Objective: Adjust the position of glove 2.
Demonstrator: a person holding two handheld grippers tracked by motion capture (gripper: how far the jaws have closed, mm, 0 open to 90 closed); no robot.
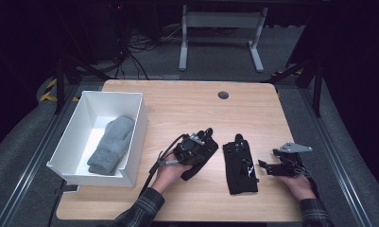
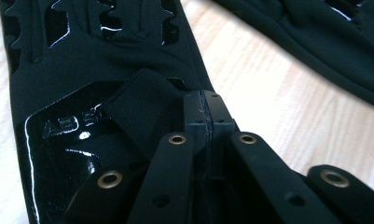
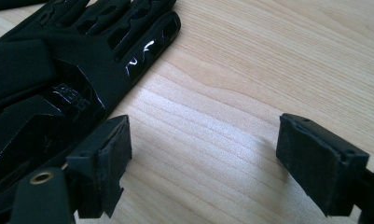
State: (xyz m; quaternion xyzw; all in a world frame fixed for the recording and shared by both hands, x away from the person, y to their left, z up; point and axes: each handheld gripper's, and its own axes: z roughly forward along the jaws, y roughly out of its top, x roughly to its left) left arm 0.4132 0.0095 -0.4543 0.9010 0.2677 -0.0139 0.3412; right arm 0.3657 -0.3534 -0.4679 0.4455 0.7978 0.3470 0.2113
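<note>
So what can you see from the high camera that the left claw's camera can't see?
The high view alone has the white bin holding a grey mitten, the right claw open beside the flat black glove, and both the person's hands. The left claw view alone shows its jaws pressed together on the strap of the other black glove, with raised letters on a shiny patch. Both show the two black gloves and the wooden table.
</note>
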